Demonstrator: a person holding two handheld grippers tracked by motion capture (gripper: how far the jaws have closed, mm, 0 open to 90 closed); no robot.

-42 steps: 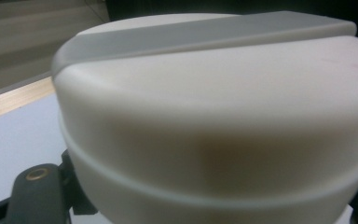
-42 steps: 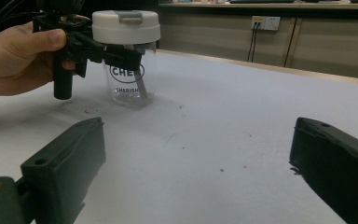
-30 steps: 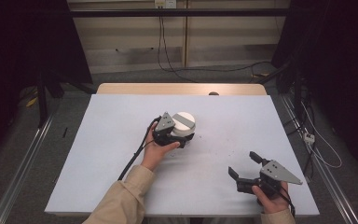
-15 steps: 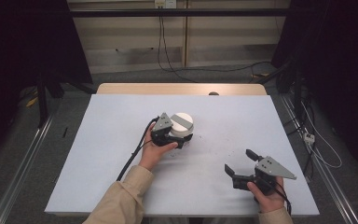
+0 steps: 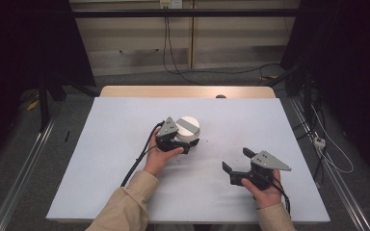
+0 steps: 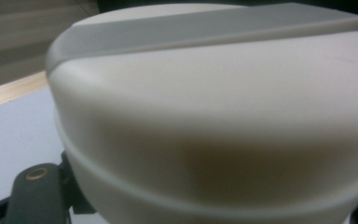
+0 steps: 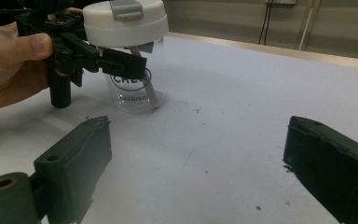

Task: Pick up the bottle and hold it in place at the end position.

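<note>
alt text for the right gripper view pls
A clear jar with a white lid stands on the white table, clamped by the left gripper. The right gripper faces it with jaws wide open, empty.

Jar (image 6: 214, 140): fills the left gripper view at close range, blurred; its base and right side run past the picture's edges. The white lid (image 6: 205, 60) is cut off at the top.

Left gripper (image 5: 188, 144): in the high view its jaws lie under the lid, their contact with the clear glass hidden.

Printed lettering (image 7: 131, 88) on the jar: partly covered by the left gripper's jaw in the right gripper view, not readable in full.

Stick-like item (image 7: 147, 84) inside the jar: upper end hidden behind that jaw.

Right gripper (image 7: 196, 154): both jaws cut off at the lower edge.
</note>
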